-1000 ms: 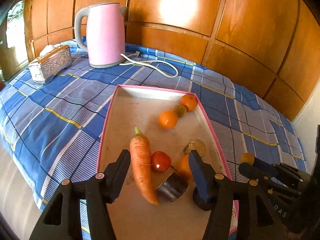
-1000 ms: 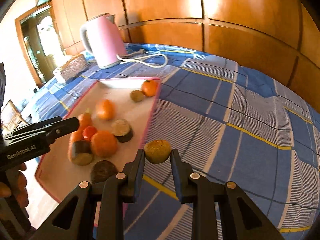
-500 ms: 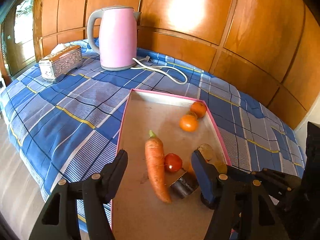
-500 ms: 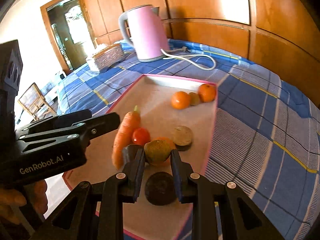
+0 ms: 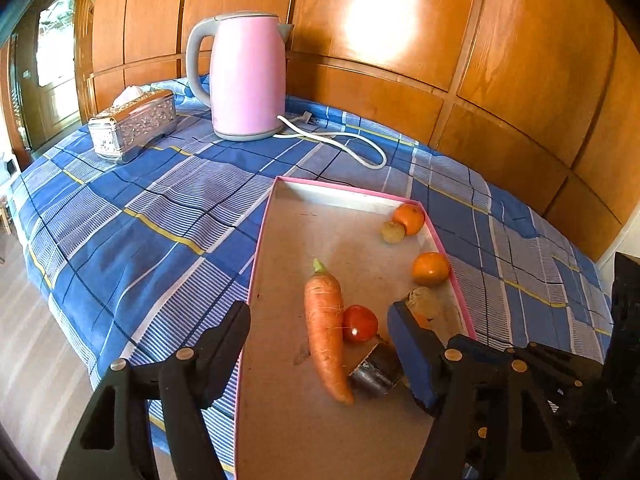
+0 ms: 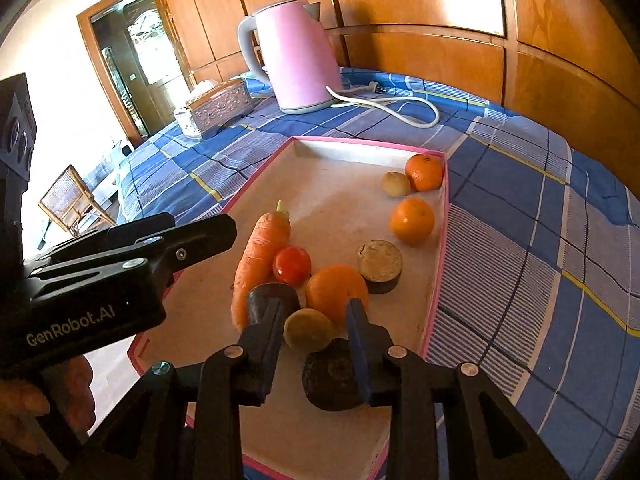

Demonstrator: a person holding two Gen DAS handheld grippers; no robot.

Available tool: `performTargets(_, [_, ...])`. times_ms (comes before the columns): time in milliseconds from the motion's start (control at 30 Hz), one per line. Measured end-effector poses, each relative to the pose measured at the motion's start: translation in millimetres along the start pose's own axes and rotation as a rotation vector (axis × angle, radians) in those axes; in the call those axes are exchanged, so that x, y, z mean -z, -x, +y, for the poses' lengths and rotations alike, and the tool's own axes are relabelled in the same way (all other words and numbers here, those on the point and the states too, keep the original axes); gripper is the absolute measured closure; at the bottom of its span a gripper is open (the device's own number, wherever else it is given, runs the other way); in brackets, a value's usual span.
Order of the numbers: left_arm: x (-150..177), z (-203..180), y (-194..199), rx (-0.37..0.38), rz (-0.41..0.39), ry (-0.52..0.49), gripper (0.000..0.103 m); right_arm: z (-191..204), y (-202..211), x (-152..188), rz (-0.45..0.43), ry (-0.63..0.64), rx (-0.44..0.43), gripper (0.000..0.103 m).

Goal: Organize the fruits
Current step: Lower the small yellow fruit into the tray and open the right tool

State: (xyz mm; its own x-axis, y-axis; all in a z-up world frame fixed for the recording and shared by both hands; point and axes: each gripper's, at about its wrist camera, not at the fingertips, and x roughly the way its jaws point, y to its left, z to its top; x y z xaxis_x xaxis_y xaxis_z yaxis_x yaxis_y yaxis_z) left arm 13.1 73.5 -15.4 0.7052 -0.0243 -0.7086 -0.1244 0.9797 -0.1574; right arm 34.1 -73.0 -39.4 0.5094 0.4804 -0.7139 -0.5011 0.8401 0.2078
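Greenish kiwi (image 6: 308,330) now seemingly freed as right tongs (image 6: 312,330) parted; left tongs (image 5: 320,340) widened, empty.

Two hand-held grippers, built of matte black plastic. The right gripper (image 6: 314,330) has angular, cut-out finger arms joined by round silver screws, with blue pads lining the inner faces of its fingertips (image 6: 357,326). The left gripper (image 5: 320,332) matches it, silver screws and a blue pad alike; seen from the right wrist camera, its side carries white "GenRobot.AI" lettering.
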Motion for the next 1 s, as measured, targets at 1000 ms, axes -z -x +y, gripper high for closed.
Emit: performTargets(1000, [10, -16, 32, -0.060, -0.075, -0.042, 0.000, -12, 29, 10, -0.118, -0.086, 0.189, 0.064])
